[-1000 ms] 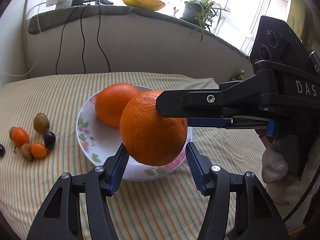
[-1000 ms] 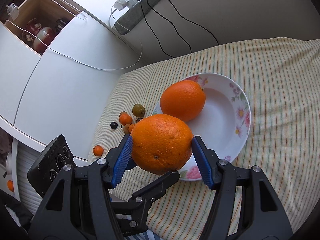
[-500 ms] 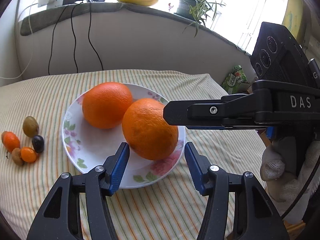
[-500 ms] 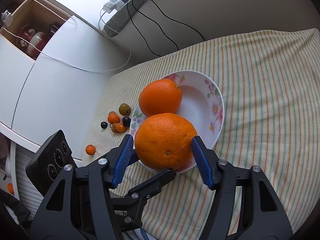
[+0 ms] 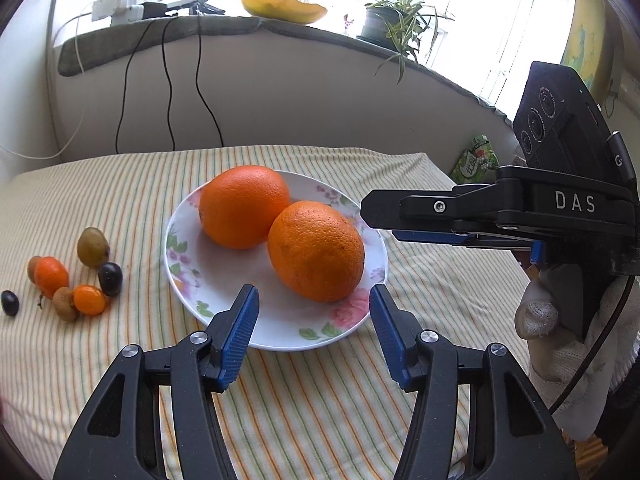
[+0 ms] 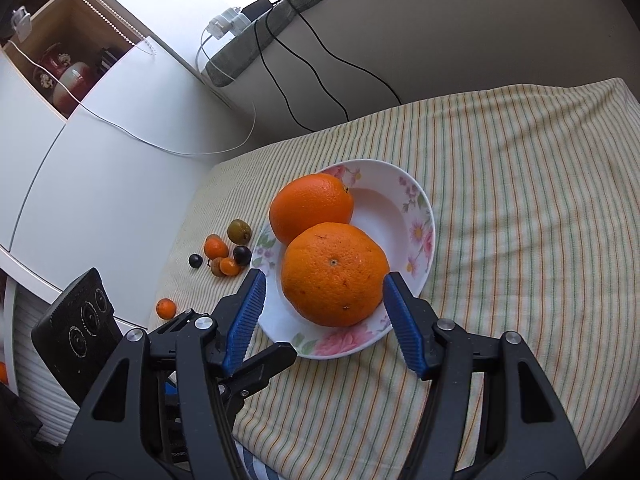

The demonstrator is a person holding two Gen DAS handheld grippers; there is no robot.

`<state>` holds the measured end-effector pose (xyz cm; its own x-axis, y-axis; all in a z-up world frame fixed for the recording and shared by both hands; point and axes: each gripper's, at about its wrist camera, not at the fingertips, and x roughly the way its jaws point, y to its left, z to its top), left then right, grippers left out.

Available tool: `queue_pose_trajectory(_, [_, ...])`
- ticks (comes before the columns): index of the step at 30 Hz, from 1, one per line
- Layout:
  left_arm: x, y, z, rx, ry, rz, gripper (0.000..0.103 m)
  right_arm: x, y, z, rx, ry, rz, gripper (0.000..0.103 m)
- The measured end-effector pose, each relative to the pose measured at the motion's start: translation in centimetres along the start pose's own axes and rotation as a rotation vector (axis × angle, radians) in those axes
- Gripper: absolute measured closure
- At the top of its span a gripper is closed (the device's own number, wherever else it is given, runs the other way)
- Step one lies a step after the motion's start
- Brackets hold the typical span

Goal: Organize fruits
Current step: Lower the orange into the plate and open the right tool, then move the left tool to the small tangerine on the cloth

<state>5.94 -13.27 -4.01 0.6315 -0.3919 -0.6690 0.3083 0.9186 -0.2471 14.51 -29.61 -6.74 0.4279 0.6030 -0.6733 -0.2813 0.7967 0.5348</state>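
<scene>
Two large oranges lie side by side in a white floral plate [image 5: 208, 280] on the striped cloth: a near orange [image 5: 316, 250] [image 6: 334, 274] and a far orange [image 5: 244, 206] [image 6: 311, 206]. My right gripper [image 6: 324, 300] is open, its blue pads just clear of the near orange on both sides. In the left wrist view its finger [image 5: 404, 210] reaches in from the right. My left gripper [image 5: 312, 320] is open and empty, just short of the plate's near rim.
Several small fruits [image 5: 76, 280] [image 6: 226, 252], orange, green-brown and dark, lie on the cloth left of the plate. One small orange fruit [image 6: 166, 308] lies apart near the table edge. A wall with cables and a windowsill stand behind; a white cabinet is on the left.
My right gripper lowered the near orange into the plate beside the other one and opened, letting it go. My left gripper drew back a little from the plate.
</scene>
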Motion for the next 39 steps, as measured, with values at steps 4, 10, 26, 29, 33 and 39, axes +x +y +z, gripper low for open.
queue_pose_trajectory(4, [-1.0,0.8,-0.4,0.005,-0.017,0.017,0.046,-0.4,0.9,-0.5,-0.035,-0.039,-0.033,0.039])
queue_pose_trajectory(10, [-2.6,2.2,-1.0,-0.002,-0.04,0.046,0.045,-0.6,3.8,-1.7,-0.146,-0.092,-0.059,0.039])
queue_pose_trajectory(26, [-8.3,9.9,-5.4,-0.14,-0.075,0.203,0.045,1.7,12.3,-4.2,-0.439,-0.094,-0.05,0.035])
queue_pose_trajectory(29, [-9.4,11.7,-6.1,-0.18,-0.086,0.241,0.046,3.0,13.4,-4.7,-0.459,-0.069,-0.027,0.035])
queue_pose_trajectory(33, [-10.6,14.0,-6.8,-0.231,-0.1,0.291,0.046,5.2,14.9,-5.0,-0.499,-0.031,-0.013,0.041])
queue_pose_trajectory(39, [-12.4,17.1,-7.9,-0.302,-0.125,0.357,0.046,8.2,16.8,-5.3,-0.551,0.015,-0.014,0.052])
